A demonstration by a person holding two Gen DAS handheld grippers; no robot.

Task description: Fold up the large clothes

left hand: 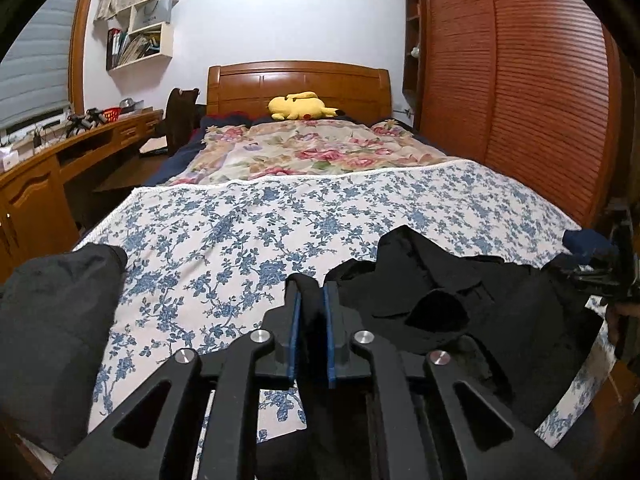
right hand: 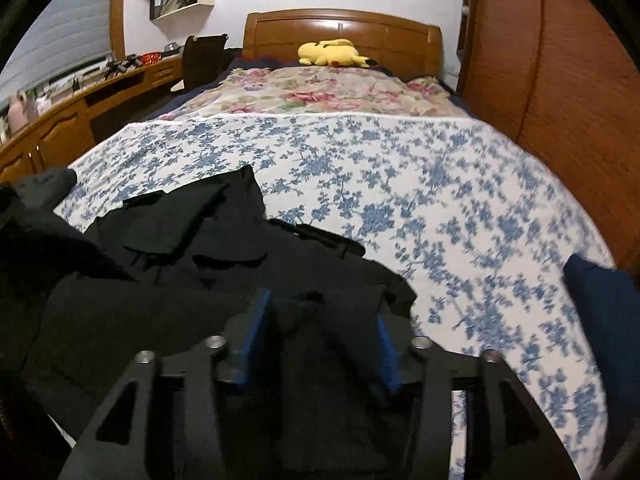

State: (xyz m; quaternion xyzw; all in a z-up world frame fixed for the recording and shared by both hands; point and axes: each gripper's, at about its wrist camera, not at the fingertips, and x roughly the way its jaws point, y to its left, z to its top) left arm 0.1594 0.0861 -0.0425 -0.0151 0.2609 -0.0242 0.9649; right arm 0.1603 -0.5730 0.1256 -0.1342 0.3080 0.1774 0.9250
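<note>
One black garment (left hand: 460, 300) lies rumpled at the near end of the bed (left hand: 248, 216), on the blue-flowered sheet, its folds and flaps heaped unevenly instead of spread flat. A strip of its cloth runs up between the blue pads of the left gripper (left hand: 311, 292), whose jaws stand only a sliver apart; the cloth fills the gap, but whether the pads are pressing on it I cannot tell from this view. The right gripper (right hand: 320, 312) hangs over the garment's right side with its jaws spread wide; a ridge of black cloth rises between them, touching neither pad so far as the right wrist view shows. Both grippers point down toward the cloth from the foot of the bed, which suits taking hold of an edge at two places so the piece can be lifted and laid out. Judging by the bunched state, folding proper has hardly begun.

At the left edge of the left wrist view a second dark bundle (left hand: 52, 320) sits on the sheet, apart from the garment; it may be a sleeve or another item, and I cannot tell which. Farther up lie a rose-patterned quilt (left hand: 312, 148) and a yellow plush (left hand: 300, 106) against the headboard (left hand: 298, 80), well clear of the work.
</note>
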